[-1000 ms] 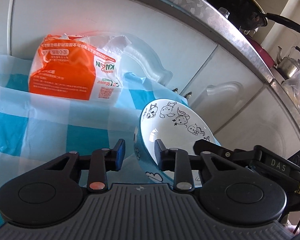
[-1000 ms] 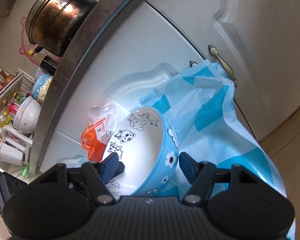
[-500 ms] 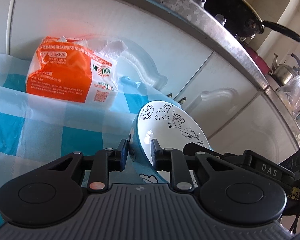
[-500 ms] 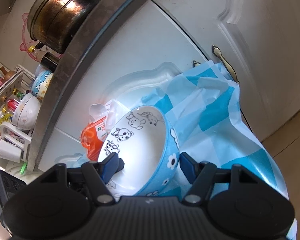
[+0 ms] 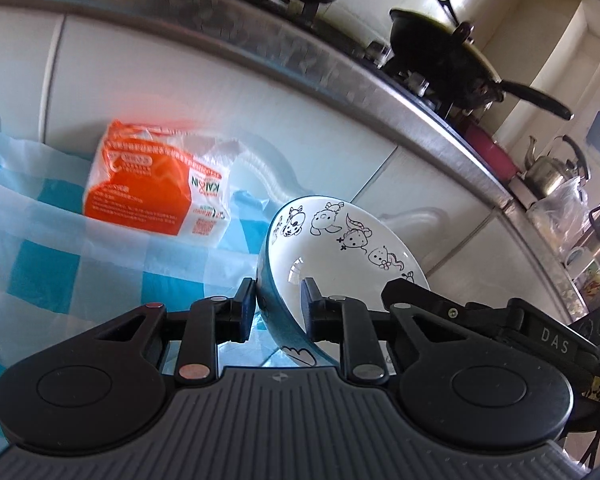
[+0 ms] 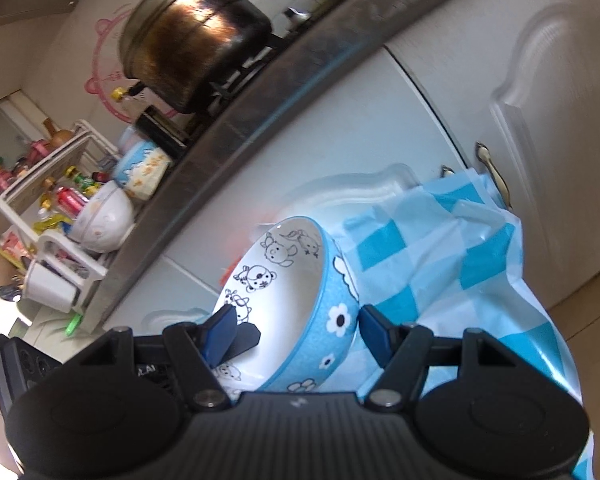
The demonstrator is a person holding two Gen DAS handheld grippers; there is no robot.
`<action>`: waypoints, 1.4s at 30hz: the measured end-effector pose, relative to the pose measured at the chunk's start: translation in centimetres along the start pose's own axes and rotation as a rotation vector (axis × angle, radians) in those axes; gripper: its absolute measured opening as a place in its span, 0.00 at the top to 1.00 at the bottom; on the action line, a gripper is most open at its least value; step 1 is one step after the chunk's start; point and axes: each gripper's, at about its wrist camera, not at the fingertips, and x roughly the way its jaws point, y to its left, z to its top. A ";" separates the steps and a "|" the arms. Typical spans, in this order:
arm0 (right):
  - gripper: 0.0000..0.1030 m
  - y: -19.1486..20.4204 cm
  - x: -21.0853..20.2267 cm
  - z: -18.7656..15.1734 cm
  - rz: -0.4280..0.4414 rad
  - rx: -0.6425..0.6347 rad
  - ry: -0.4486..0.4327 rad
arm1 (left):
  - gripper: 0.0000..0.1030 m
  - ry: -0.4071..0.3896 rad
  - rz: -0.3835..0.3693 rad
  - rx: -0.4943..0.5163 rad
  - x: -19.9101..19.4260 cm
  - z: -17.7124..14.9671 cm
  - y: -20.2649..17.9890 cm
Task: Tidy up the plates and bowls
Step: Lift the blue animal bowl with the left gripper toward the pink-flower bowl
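Observation:
A blue bowl (image 5: 340,256) with a white inside and cartoon animals hangs tilted above the checked cloth, held from both sides. My left gripper (image 5: 279,308) is shut on its near rim, one pad outside the wall and one inside. In the right wrist view the same bowl (image 6: 284,280) shows its flowered blue outside. My right gripper (image 6: 298,332) is shut on the opposite wall, its left pad inside and its right pad on the outside. Each view shows the other gripper's black finger at the bowl.
An orange and white packet (image 5: 140,184) lies on the blue checked cloth (image 5: 60,272) against white cabinet doors (image 6: 540,100). Above runs a steel counter edge (image 5: 340,64) with a black pan (image 5: 440,48), a kettle (image 5: 548,168), a pot (image 6: 196,36) and a rack with bowls (image 6: 104,220).
The left jaws closed on the bowl's rim. Both grippers then rose with the bowl, so the counter top and its pots came further into view.

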 end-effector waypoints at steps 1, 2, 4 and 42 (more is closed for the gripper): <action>0.34 0.4 -0.3 -0.1 0.005 -0.005 0.000 | 0.78 -0.006 -0.001 0.002 -0.7 0.1 -0.1; 0.34 0.7 -0.6 -0.2 0.010 -0.009 0.001 | 0.78 -0.013 -0.003 0.003 -1.4 0.0 -0.1; 0.34 1.4 -1.2 -0.5 0.022 -0.011 -0.002 | 0.78 -0.023 -0.006 0.003 -2.8 -0.2 -0.2; 0.31 5.7 -11.9 -17.8 0.036 0.010 0.053 | 0.76 -0.025 0.047 0.027 -17.8 -14.2 0.8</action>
